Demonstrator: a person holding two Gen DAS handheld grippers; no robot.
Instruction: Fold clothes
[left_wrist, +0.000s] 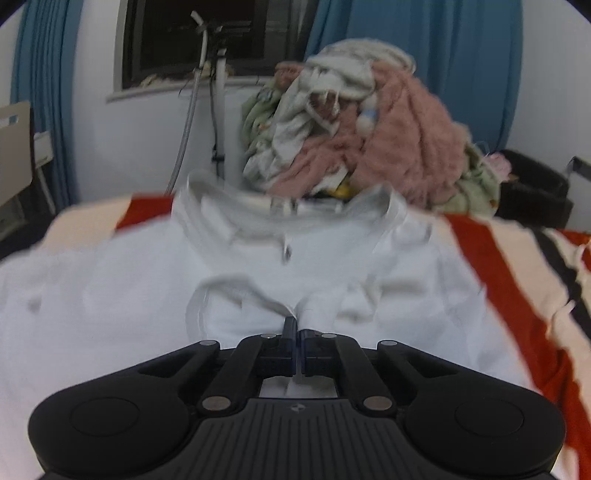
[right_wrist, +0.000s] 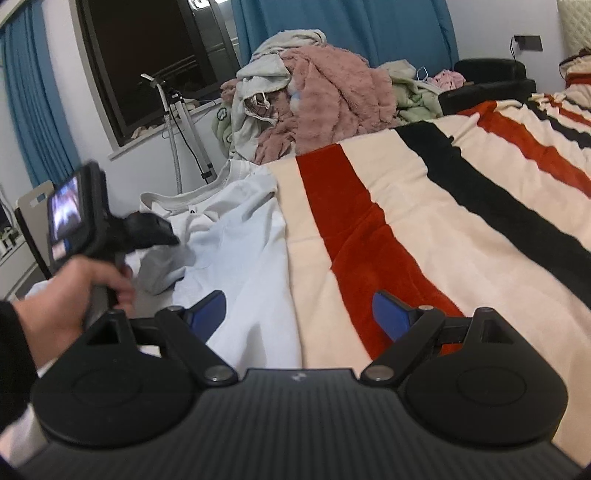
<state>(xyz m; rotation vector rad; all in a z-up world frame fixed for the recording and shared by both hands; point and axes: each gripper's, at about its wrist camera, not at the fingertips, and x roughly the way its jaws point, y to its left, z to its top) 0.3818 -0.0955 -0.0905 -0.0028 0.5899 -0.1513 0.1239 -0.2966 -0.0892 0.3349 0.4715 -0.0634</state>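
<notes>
In the left wrist view, the left gripper (left_wrist: 298, 332) is pinching a fold of the white T-shirt (left_wrist: 240, 280), its two fingers drawn together with cloth caught between them. The shirt is lying spread on the striped blanket (left_wrist: 509, 280), collar toward the far edge, and the picture is smearing with motion blur. Behind it, a pile of unfolded clothes (left_wrist: 369, 125) is waiting. In the right wrist view, the right gripper (right_wrist: 298, 314) is hovering above the blanket with its blue pads (right_wrist: 388, 314) wide apart and nothing between them, straddling the shirt's right edge. The white T-shirt (right_wrist: 240, 251) is lying at the left part of the bed, one portion turned over near the left gripper (right_wrist: 159, 232), which the person's left hand (right_wrist: 74, 291) is holding. Judged from this, folding of the first garment is only beginning; no finished folded item is showing, and the whole pile (right_wrist: 314, 96) remains.
</notes>
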